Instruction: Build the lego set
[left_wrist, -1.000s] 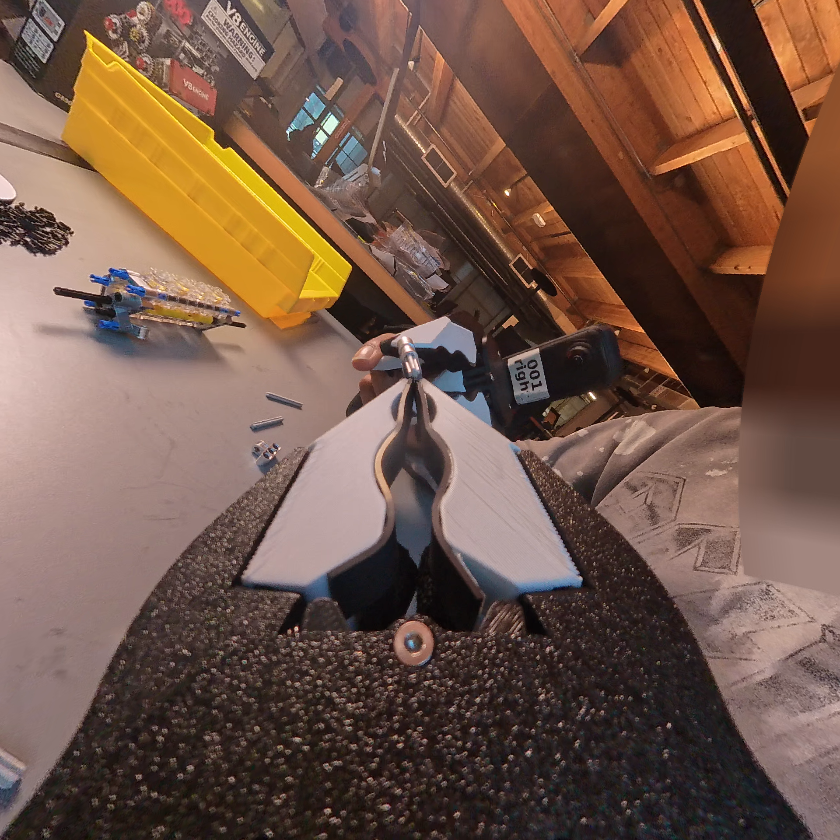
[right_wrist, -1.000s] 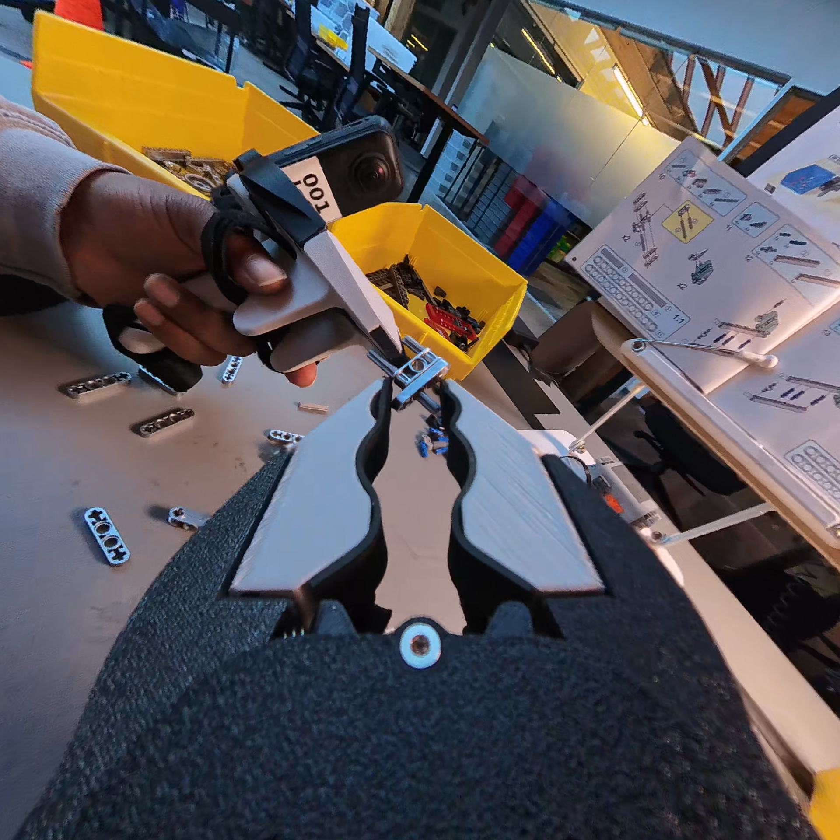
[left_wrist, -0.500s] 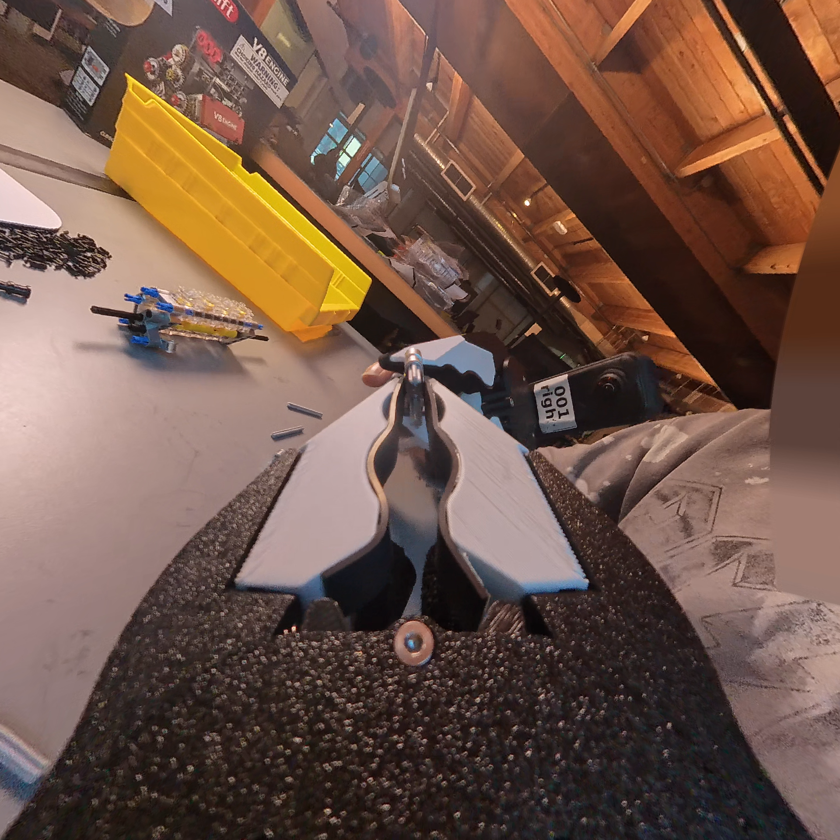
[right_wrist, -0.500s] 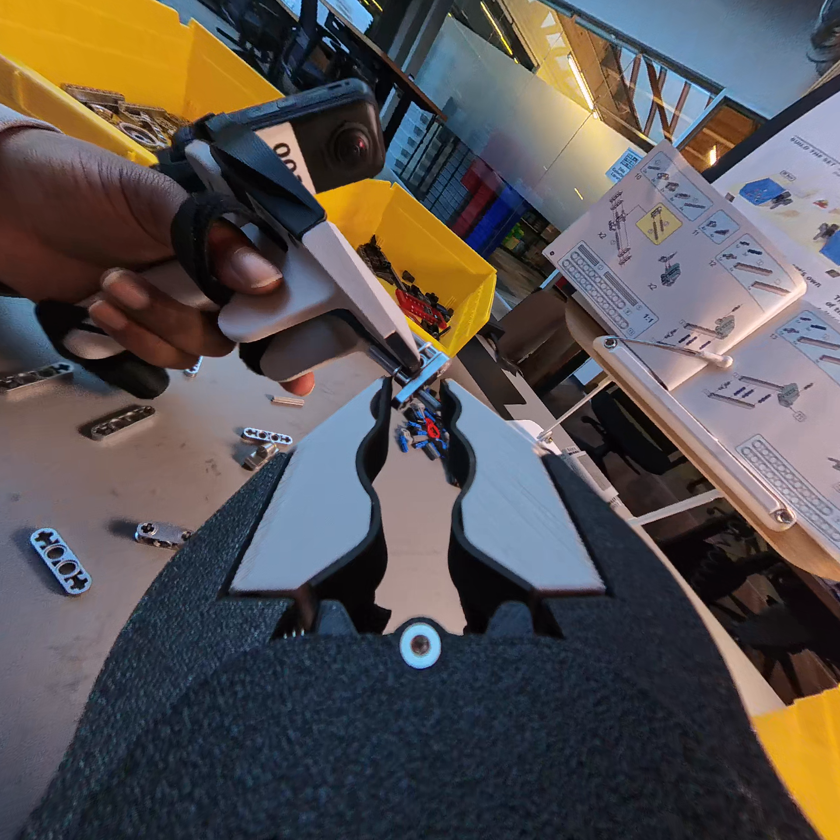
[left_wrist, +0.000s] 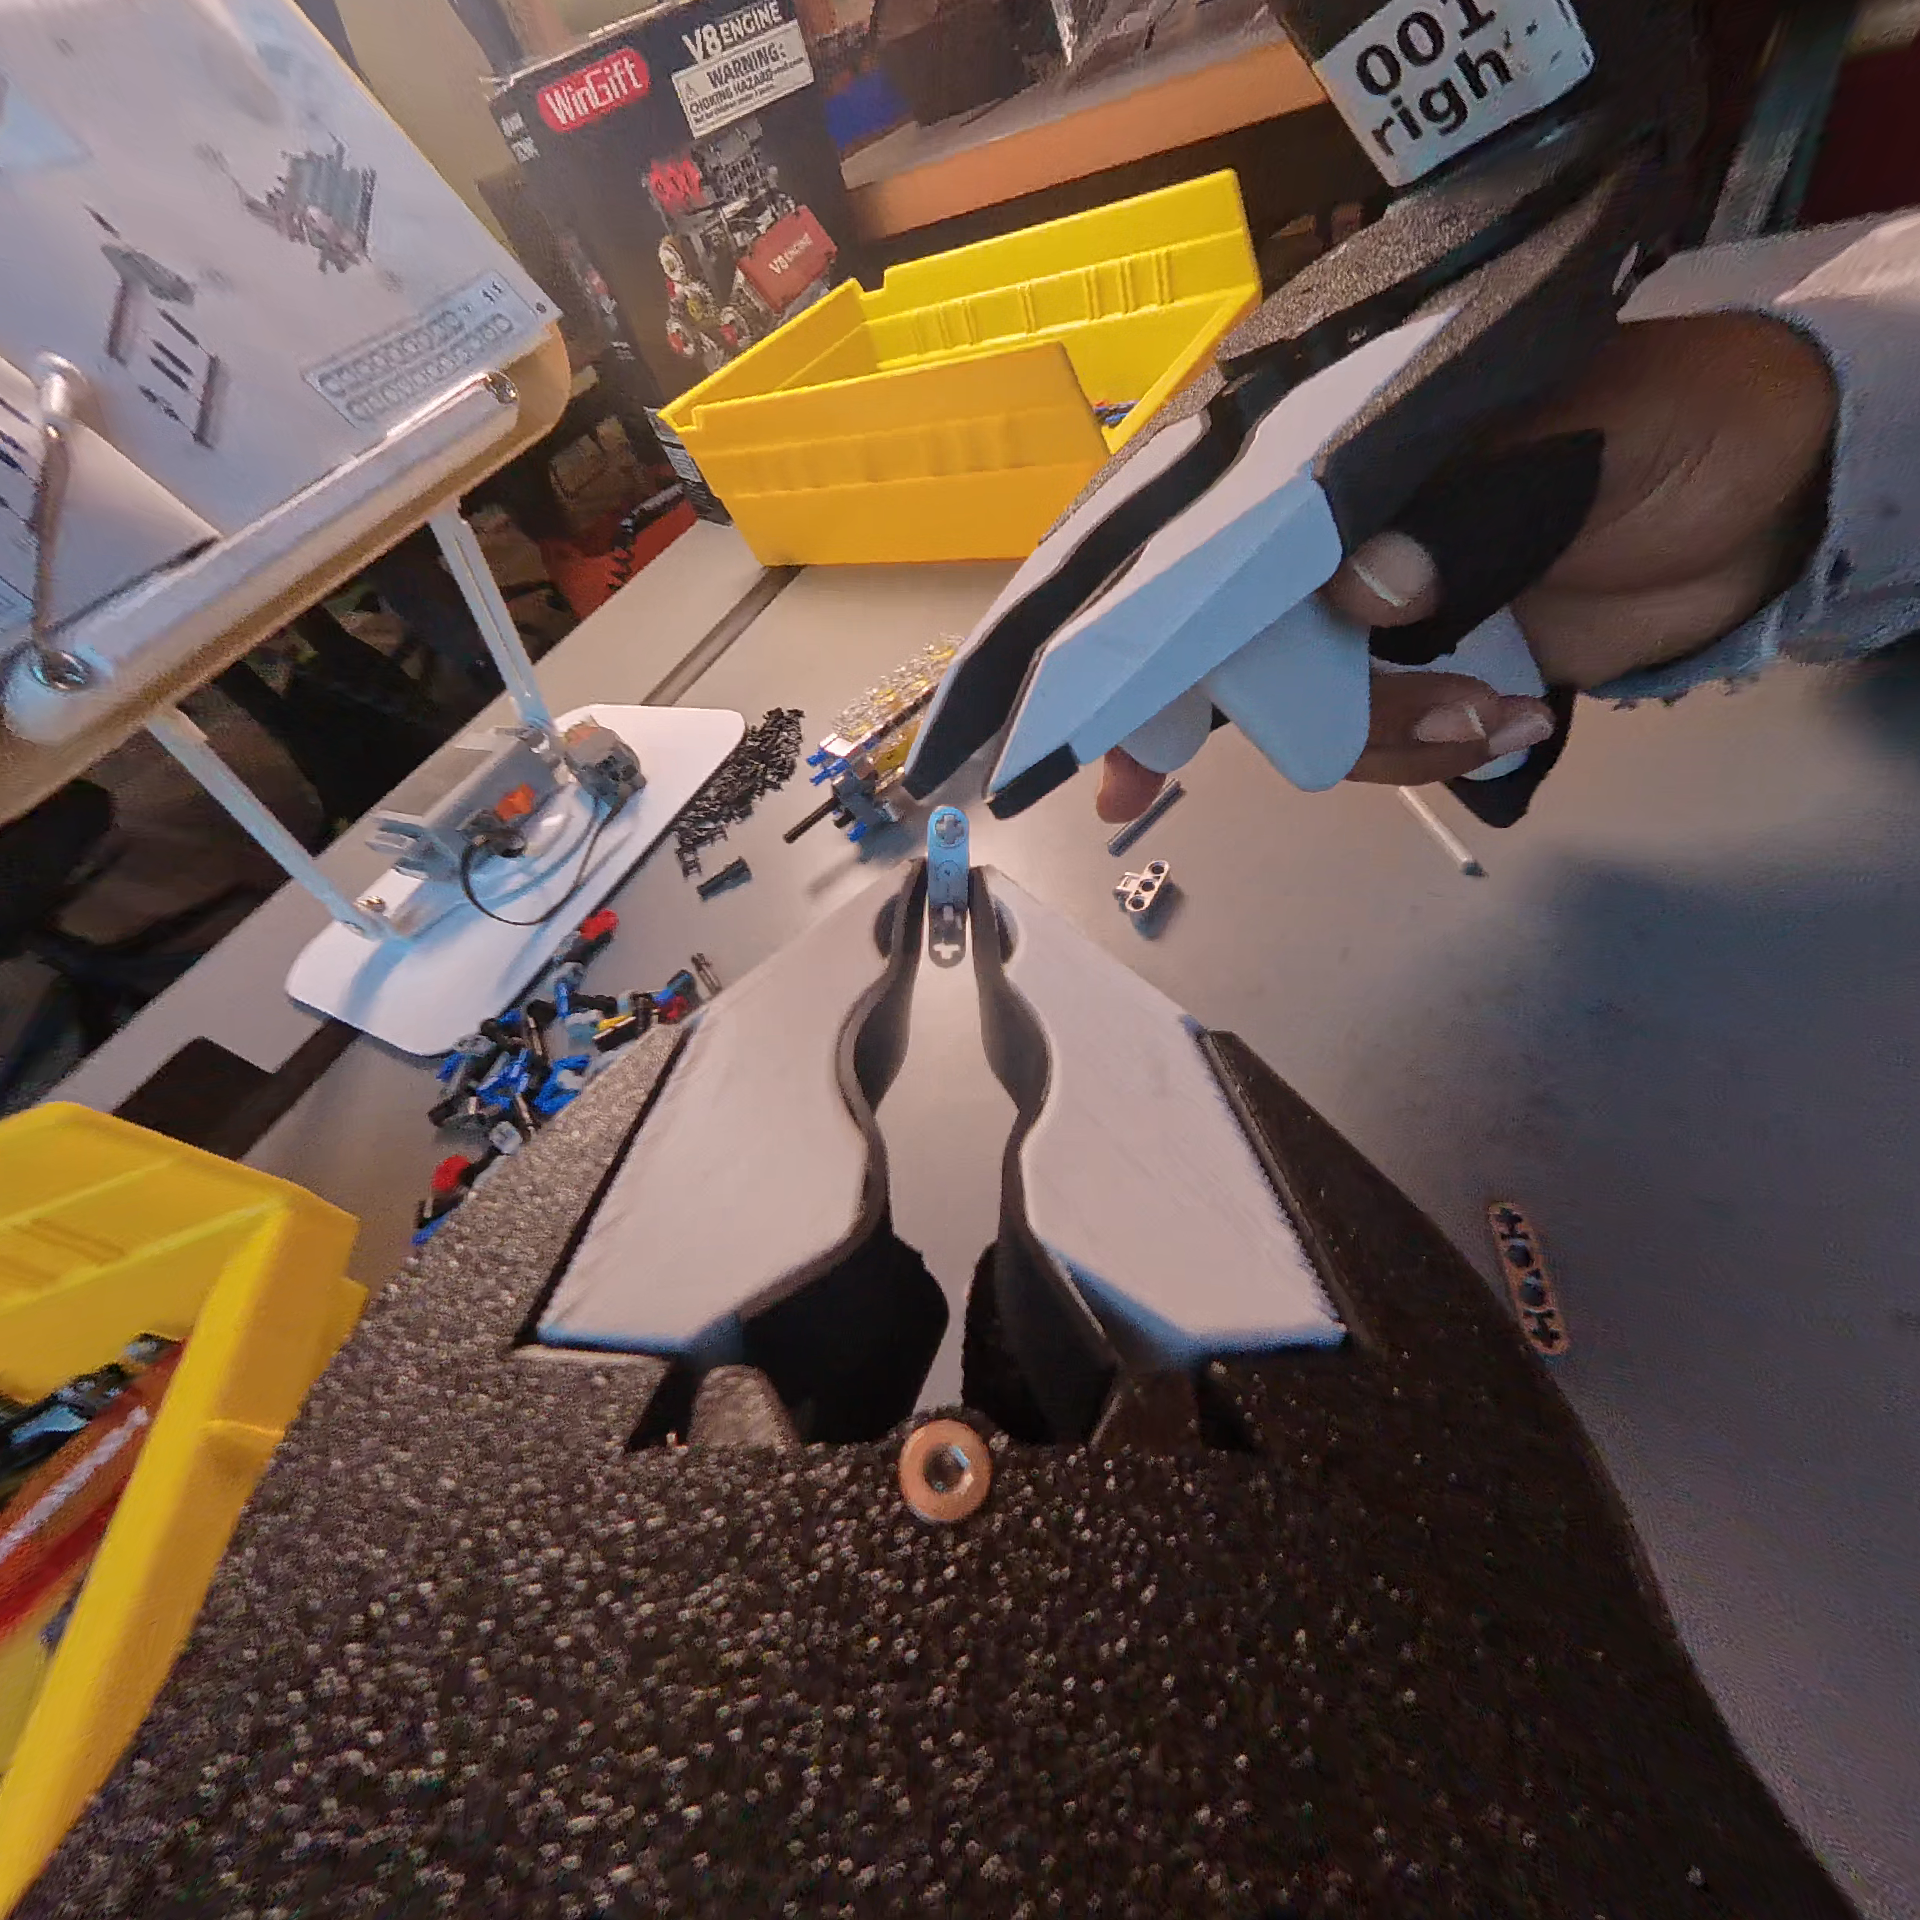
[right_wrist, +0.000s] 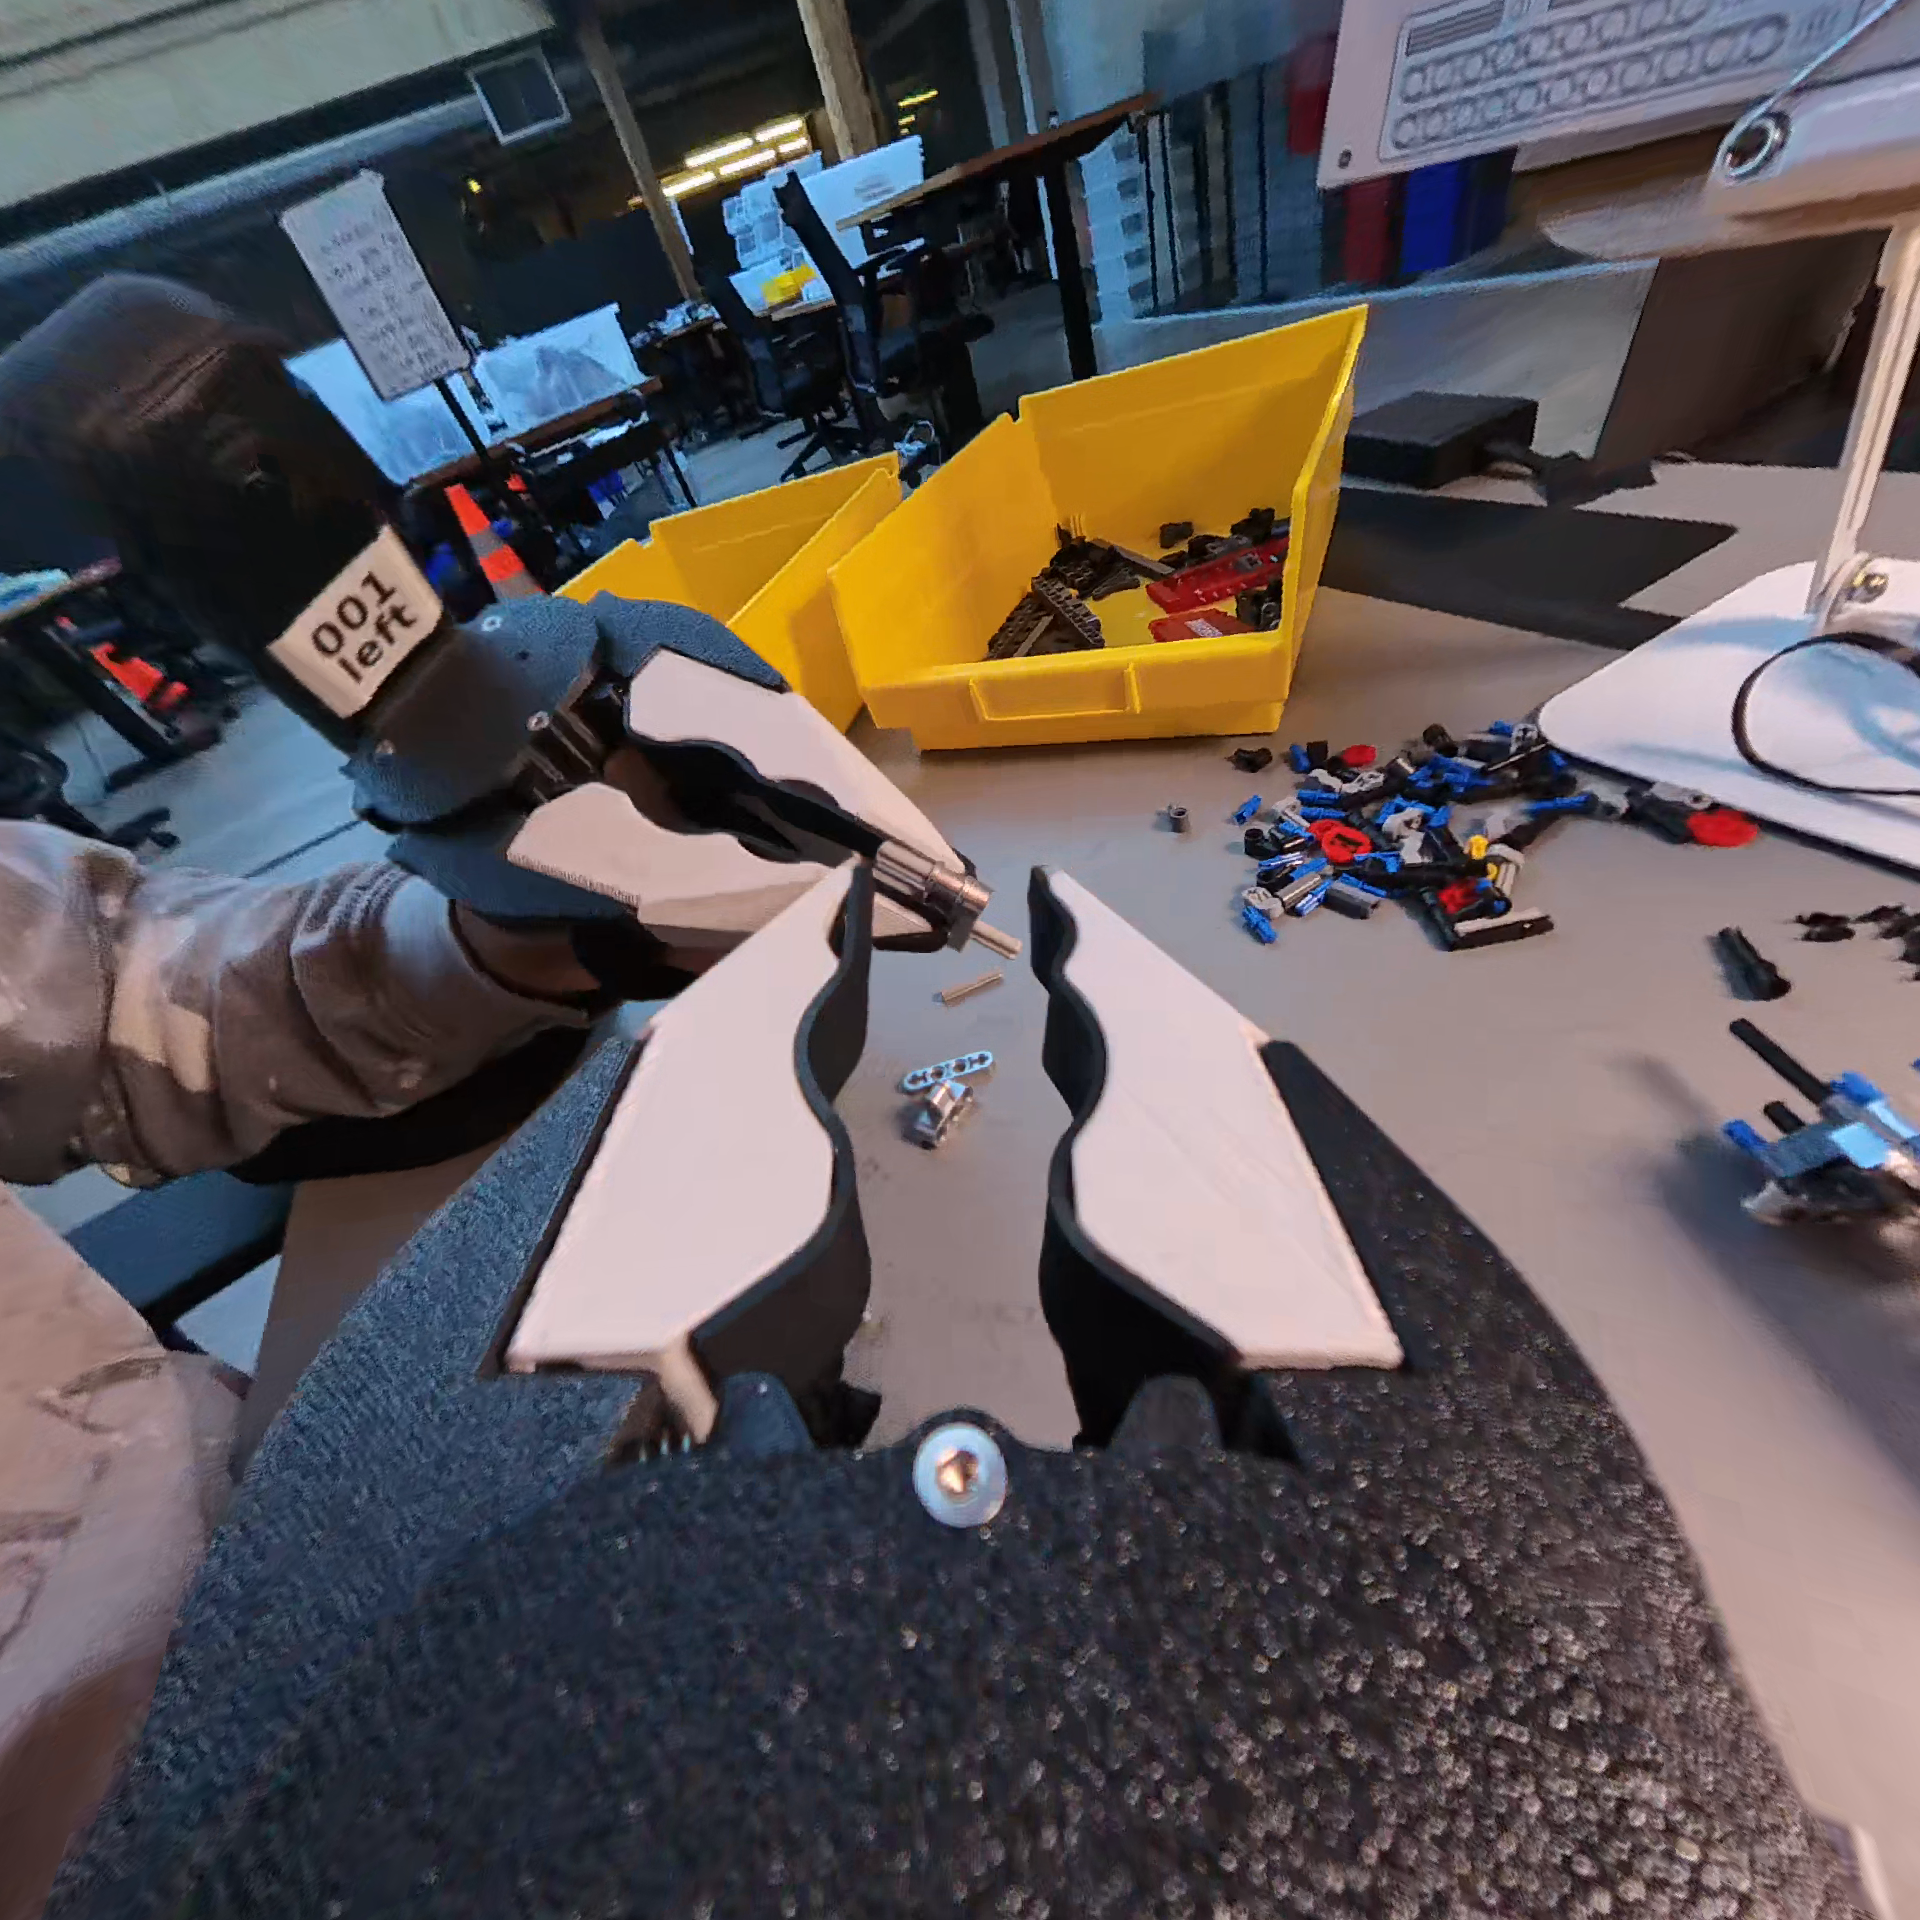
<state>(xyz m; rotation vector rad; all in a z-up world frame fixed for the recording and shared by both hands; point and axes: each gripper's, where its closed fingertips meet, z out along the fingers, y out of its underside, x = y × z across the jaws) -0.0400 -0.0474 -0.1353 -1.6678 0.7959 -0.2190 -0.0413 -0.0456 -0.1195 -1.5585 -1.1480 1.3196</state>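
Grey plastic catches the eye first in the left wrist view: a small grey beam piece (left_wrist: 948, 883) stands pinched between the tips of the left gripper (left_wrist: 948, 902), its upper end poking out past them. Just beyond it hangs the right gripper (left_wrist: 961, 784), tips apart and pointing down at the beam without touching it. On the grey worktop (left_wrist: 1558, 1039) behind lie a little grey connector (left_wrist: 1143, 888), a scatter of blue and black pins (left_wrist: 530, 1060), a white stand base (left_wrist: 499, 956) and a yellow bin (left_wrist: 935, 436).

From the right wrist view, the right gripper (right_wrist: 940, 883) is spread wide and holds nothing. The left gripper (right_wrist: 951, 883) comes in from the left, closed on the grey piece (right_wrist: 951, 891), which sits just beside the right gripper's left fingertip and juts into the gap. Below, on the worktop (right_wrist: 1558, 1143) between the open fingers, rest a flat grey beam (right_wrist: 948, 1070), a small grey connector (right_wrist: 938, 1114) and a short pin (right_wrist: 971, 987). A yellow bin of parts (right_wrist: 1091, 623) stands farther back.
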